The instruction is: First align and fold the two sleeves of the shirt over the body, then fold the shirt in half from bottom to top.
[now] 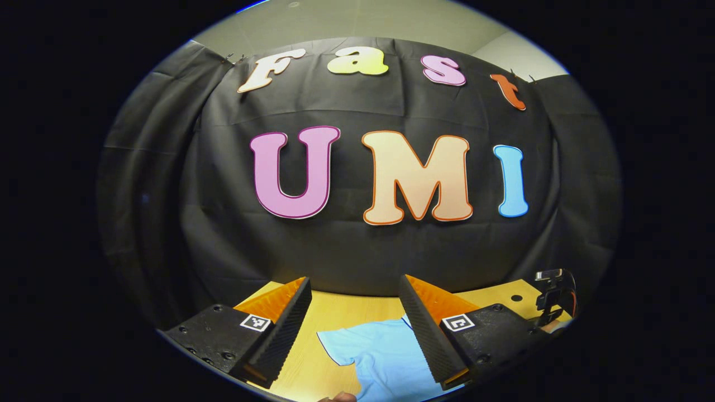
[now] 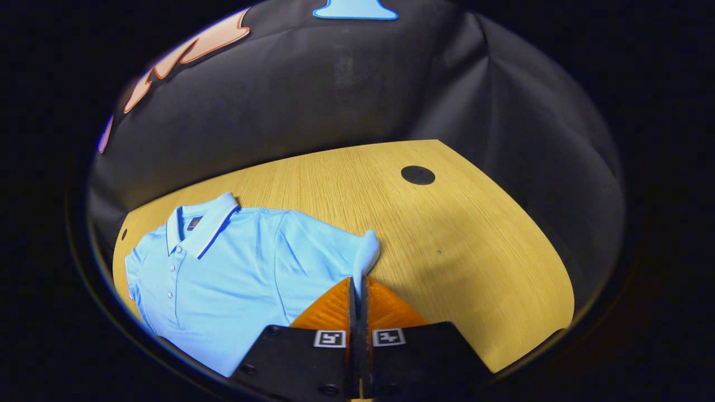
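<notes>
Blue shirt [image 2: 223,268], lower left: right gripper [image 2: 358,287] pinches sleeve [image 2: 366,254], fold inward next; left gripper [image 1: 354,312] spread, idle.

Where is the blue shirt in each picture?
Left gripper view: the shirt lies at the bottom middle, between the left gripper's open fingers.
Right gripper view: the shirt lies at the lower left, its sleeve pinched by the right gripper.
Shared landmark: the wooden table.
</notes>
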The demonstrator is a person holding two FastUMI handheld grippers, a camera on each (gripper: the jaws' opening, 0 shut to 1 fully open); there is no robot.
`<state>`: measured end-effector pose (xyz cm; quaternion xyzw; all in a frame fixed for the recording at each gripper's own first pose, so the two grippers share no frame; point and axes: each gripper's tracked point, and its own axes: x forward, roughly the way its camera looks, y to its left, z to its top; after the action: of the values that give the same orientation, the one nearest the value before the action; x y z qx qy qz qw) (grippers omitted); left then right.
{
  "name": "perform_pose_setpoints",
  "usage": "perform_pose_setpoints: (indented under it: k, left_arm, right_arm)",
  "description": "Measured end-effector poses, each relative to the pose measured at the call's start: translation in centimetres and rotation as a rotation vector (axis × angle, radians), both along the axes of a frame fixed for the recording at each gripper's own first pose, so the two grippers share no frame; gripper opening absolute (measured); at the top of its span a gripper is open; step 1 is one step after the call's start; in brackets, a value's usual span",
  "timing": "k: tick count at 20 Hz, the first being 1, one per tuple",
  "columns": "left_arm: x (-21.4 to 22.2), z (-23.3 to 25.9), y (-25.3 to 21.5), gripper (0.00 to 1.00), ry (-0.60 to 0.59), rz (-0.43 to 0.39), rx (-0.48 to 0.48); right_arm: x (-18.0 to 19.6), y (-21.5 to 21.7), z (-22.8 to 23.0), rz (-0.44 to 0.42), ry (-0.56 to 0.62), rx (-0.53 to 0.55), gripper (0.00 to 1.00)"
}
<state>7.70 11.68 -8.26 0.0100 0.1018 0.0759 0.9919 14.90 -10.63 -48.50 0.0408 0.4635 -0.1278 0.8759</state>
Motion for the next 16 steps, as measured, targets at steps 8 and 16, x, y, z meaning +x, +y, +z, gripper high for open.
perform_pose_setpoints:
  k: [8, 16]
  left_arm:
    - [-0.3, -0.3, 1.1, 0.95, 0.003, 0.023, -0.018]
    - [-0.7, -1.5, 1.9, 0.95, 0.03, 0.033, -0.051]
  right_arm:
    - [1.7, 4.1, 3.6, 0.017, -0.096, 0.072, 0.0]
    - [3.4, 13.4, 5.0, 0.077, -0.159, 0.287, 0.02]
